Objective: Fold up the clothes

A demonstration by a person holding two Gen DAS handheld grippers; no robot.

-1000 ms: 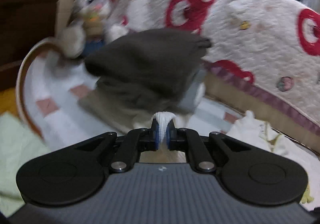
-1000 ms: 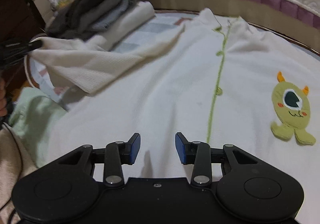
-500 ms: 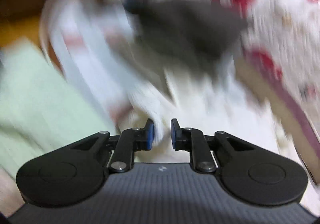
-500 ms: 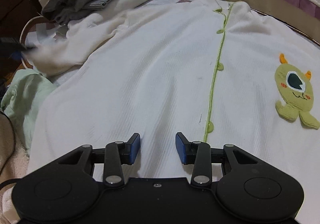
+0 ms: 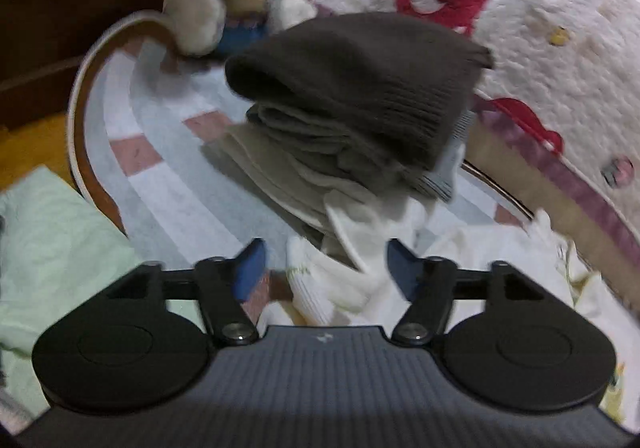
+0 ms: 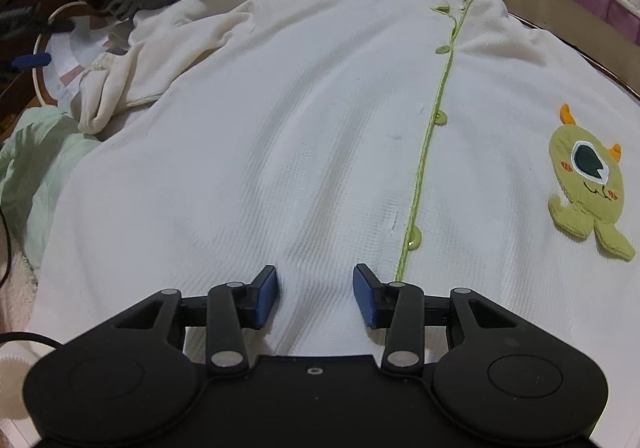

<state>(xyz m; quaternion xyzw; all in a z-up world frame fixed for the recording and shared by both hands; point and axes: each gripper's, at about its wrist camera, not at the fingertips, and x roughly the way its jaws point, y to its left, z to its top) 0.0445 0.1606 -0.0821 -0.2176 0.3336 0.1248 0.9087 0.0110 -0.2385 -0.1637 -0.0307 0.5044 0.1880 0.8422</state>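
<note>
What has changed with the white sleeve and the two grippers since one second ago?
The left gripper was shut on the cuff of the white sleeve; its jaws have just been opening and the sleeve now lies crumpled beside the white garment, no longer stretched out to the side. The cuff sits loose between the open pads. The right gripper stays open over the garment. The folded pile has not changed.
</note>
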